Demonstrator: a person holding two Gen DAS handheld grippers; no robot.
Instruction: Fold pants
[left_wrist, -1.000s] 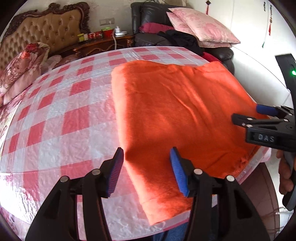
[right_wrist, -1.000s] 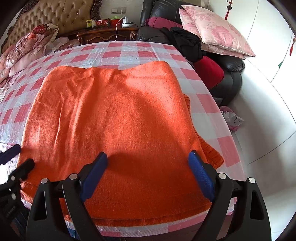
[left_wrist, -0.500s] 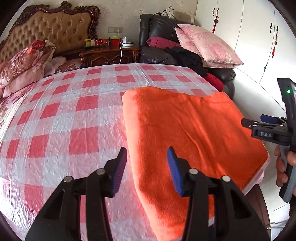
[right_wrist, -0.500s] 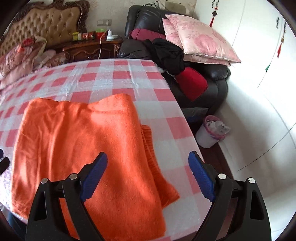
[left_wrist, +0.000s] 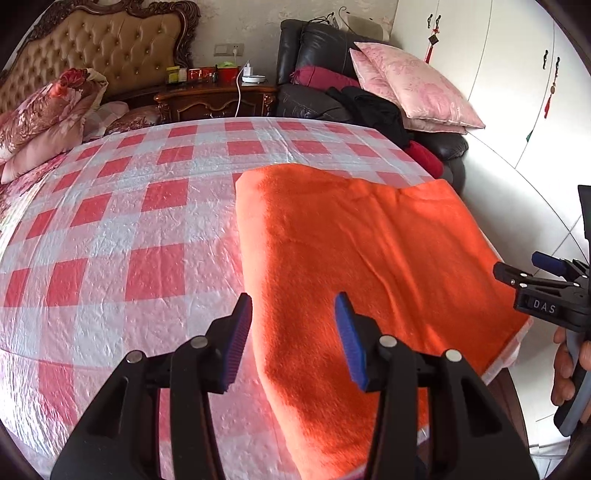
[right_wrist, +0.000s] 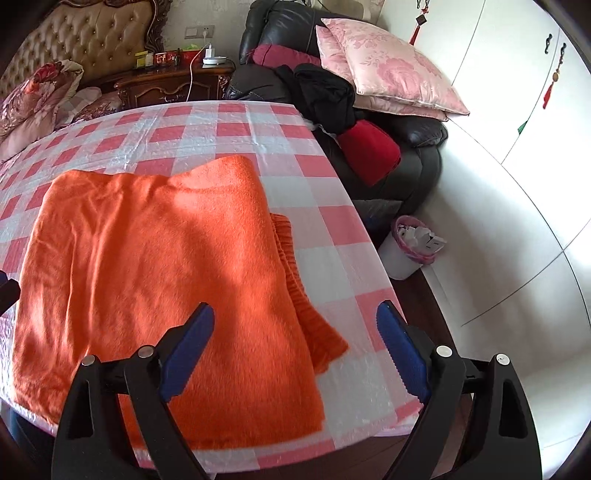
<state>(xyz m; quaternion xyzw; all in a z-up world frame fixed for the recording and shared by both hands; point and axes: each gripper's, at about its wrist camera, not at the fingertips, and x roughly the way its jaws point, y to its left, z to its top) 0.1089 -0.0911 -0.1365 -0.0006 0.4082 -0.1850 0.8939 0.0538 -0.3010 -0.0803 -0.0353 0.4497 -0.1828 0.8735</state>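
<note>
Lower centre of both views: folded orange pants flat on checked tablecloth. Left gripper and right gripper jaws apart, empty. Risk: ribbed waistband at right slipping out, skewing next fold.

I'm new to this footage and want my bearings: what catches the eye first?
The bright orange pants, folded flat, lie at the near edge of the red-and-white checked table cover. Both the left gripper and the right gripper hover open above them, holding nothing. Behind, pink pillows rest on a dark sofa.
</note>
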